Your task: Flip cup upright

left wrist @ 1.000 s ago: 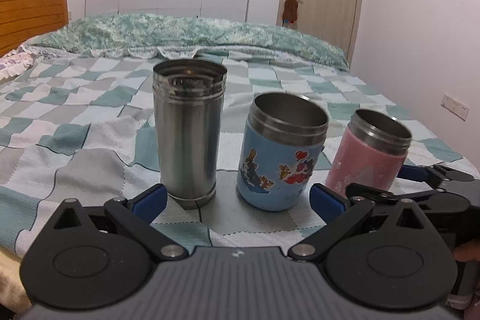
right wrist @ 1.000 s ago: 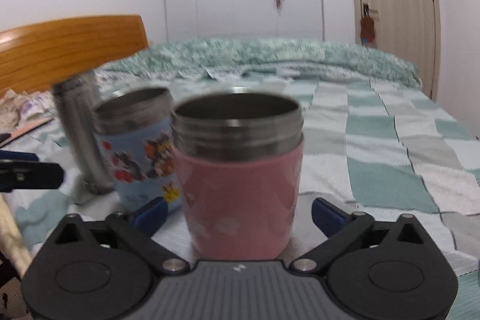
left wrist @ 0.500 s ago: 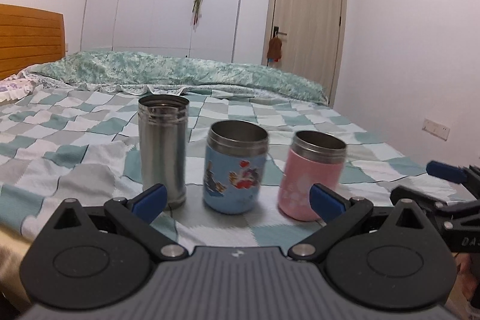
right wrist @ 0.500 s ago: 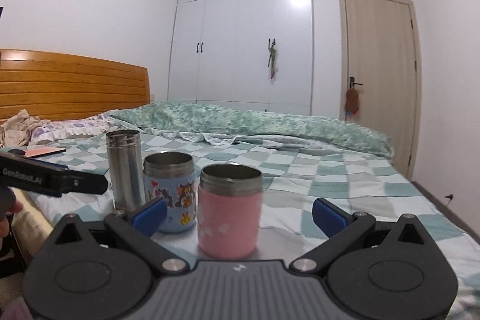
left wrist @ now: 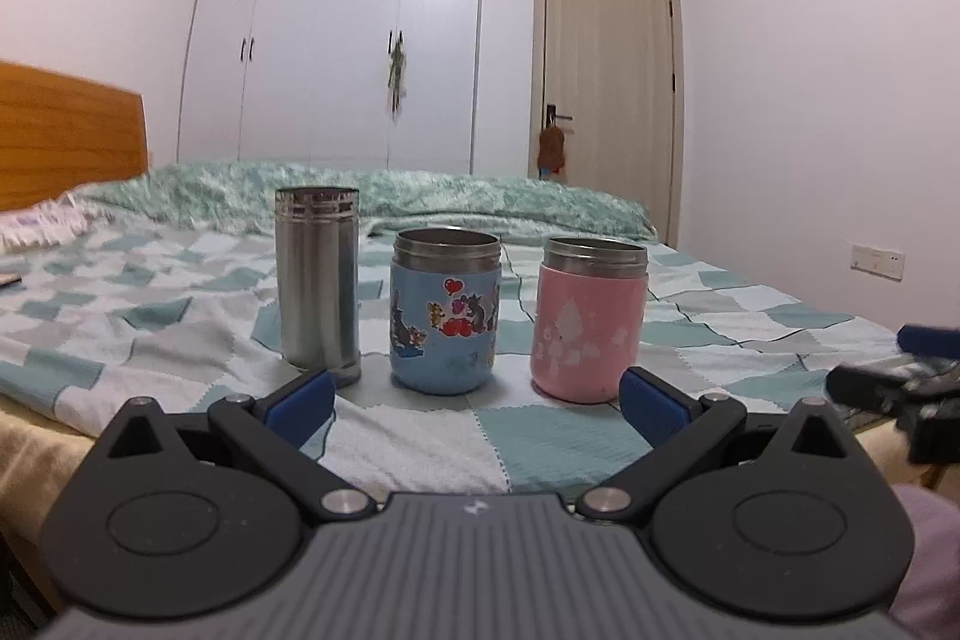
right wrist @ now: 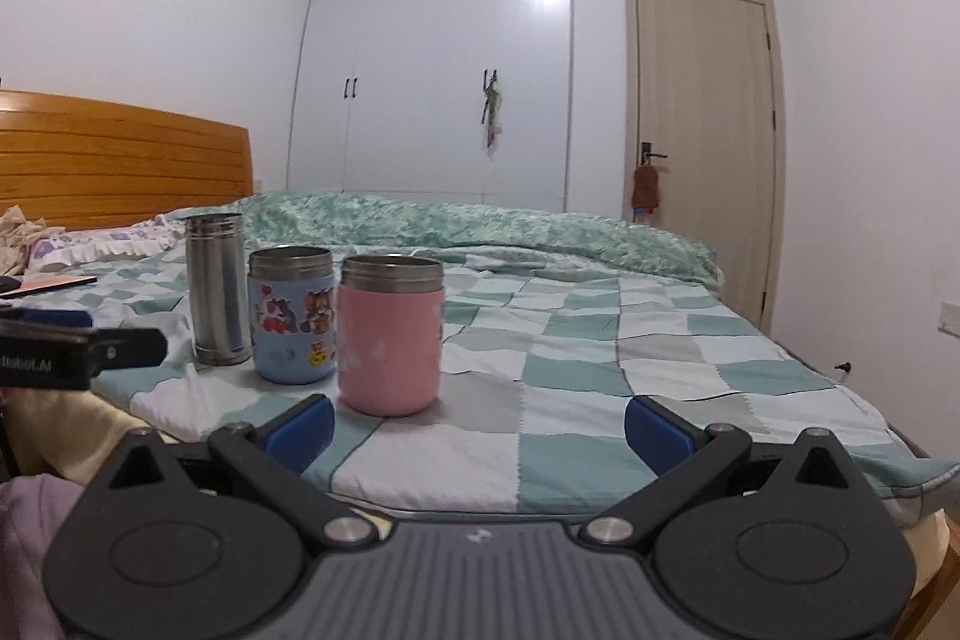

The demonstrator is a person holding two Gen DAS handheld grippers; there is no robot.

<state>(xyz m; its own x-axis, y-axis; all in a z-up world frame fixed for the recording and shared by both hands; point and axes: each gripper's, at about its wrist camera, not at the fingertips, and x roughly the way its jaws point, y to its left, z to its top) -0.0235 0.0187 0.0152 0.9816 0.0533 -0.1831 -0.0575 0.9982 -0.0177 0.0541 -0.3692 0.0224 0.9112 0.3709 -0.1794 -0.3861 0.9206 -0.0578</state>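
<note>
Both hand-held grippers (left wrist: 474, 403) farther back, empty.

The only readable lettering is white print on the black body of the left gripper (right wrist: 78, 349), seen at the left edge of the right wrist view: it reads "Robot.AI", with its beginning cut off by the frame edge. The blue cup (left wrist: 445, 319) carries cartoon stickers but no legible words.

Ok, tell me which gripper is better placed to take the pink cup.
Right. The pink cup stands nearest the open right gripper, just ahead of it; the left gripper faces the blue cup, with pink off to its side.
</note>
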